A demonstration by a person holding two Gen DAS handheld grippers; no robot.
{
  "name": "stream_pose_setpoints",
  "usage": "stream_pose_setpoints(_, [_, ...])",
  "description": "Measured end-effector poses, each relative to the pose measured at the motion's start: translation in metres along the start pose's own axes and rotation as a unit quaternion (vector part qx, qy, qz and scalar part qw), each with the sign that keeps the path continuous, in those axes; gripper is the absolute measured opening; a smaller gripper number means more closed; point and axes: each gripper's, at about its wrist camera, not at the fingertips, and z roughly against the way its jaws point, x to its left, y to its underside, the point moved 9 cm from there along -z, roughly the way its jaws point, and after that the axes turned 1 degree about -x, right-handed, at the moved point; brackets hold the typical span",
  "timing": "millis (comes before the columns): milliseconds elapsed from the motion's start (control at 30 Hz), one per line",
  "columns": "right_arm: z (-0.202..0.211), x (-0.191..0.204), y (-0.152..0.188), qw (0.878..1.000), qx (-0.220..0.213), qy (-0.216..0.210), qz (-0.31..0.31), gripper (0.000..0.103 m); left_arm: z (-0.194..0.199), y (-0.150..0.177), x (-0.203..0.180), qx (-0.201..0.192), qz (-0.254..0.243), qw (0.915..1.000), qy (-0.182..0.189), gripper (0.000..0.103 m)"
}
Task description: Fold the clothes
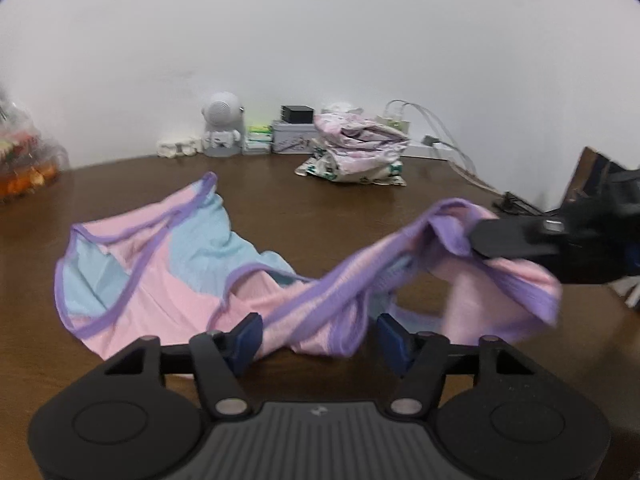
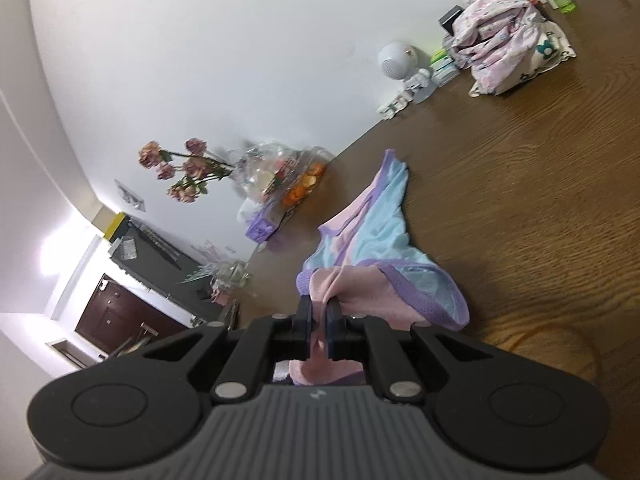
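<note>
A pink, light-blue and purple-trimmed garment (image 1: pixel 160 280) lies crumpled on the brown wooden table (image 1: pixel 360 208). My left gripper (image 1: pixel 320 336) is low over its near edge, jaws apart, with a twisted purple and pink band of the cloth lying between the blue pads; I see no squeeze on it. My right gripper (image 1: pixel 492 238) comes in from the right and is shut on the garment's purple-edged end, holding it off the table. In the right wrist view, the right gripper (image 2: pixel 319 312) pinches pink cloth between its pads, and the garment (image 2: pixel 372 232) trails away across the table (image 2: pixel 520 180).
A stack of folded patterned clothes (image 1: pixel 356 152) (image 2: pixel 504 52) sits at the back by the wall. Beside it are a white astronaut figure (image 1: pixel 222 128), a tin box (image 1: pixel 294 136) and cables (image 1: pixel 452 148). A bag of fruit (image 1: pixel 24 160) and flowers (image 2: pixel 180 168) stand far left.
</note>
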Motion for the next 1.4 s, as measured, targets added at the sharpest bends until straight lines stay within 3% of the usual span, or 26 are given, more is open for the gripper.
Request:
stream_pose_setpoints(33, [0.001, 0.003, 0.002, 1.000, 0.002, -0.004, 0.003, 0.006, -0.003, -0.002, 0.001, -0.003, -0.008, 0.9999, -0.012, 0.045])
stream_pose_setpoints(100, [0.004, 0.007, 0.005, 1.000, 0.006, -0.005, 0.011, 0.006, -0.003, -0.001, 0.002, -0.009, -0.023, 0.9996, -0.012, 0.005])
stream_pose_setpoints(300, [0.006, -0.005, 0.029, 0.999, 0.033, 0.008, 0.013, 0.007, 0.013, 0.024, 0.011, 0.007, -0.059, 0.9982, -0.007, 0.004])
stream_pose_setpoints(500, [0.011, -0.025, 0.055, 0.999, 0.038, 0.027, 0.000, 0.008, 0.036, 0.050, 0.038, 0.023, -0.053, 0.9978, -0.032, 0.005])
stream_pose_setpoints(633, [0.012, -0.019, 0.077, 0.998, 0.059, 0.012, 0.012, 0.009, 0.050, 0.069, 0.047, 0.046, -0.065, 0.9956, -0.051, 0.021])
stream_pose_setpoints(733, [0.012, -0.018, 0.088, 0.997, 0.065, 0.022, 0.023, 0.012, 0.064, 0.076, 0.043, 0.046, -0.087, 0.9937, -0.052, 0.042])
stream_pose_setpoints(867, [0.011, -0.022, 0.093, 0.995, 0.065, 0.055, 0.044, 0.021, 0.082, 0.079, 0.024, 0.042, -0.129, 0.9904, -0.029, 0.059])
stream_pose_setpoints(1000, [0.005, -0.019, 0.092, 0.987, 0.067, 0.099, 0.111, 0.033, 0.092, 0.081, -0.002, 0.035, -0.167, 0.9854, 0.005, 0.070])
stream_pose_setpoints(1067, [-0.002, -0.015, 0.092, 0.976, 0.075, 0.125, 0.162, 0.046, 0.092, 0.083, -0.012, 0.035, -0.174, 0.9841, 0.016, 0.070])
stream_pose_setpoints(1200, [-0.019, -0.008, 0.095, 0.954, 0.095, 0.156, 0.238, 0.051, 0.091, 0.088, -0.027, 0.040, -0.178, 0.9825, 0.040, 0.070])
stream_pose_setpoints(1400, [-0.026, -0.012, 0.100, 0.953, 0.114, 0.156, 0.231, 0.047, 0.102, 0.099, -0.050, 0.045, -0.196, 0.9759, 0.084, 0.071])
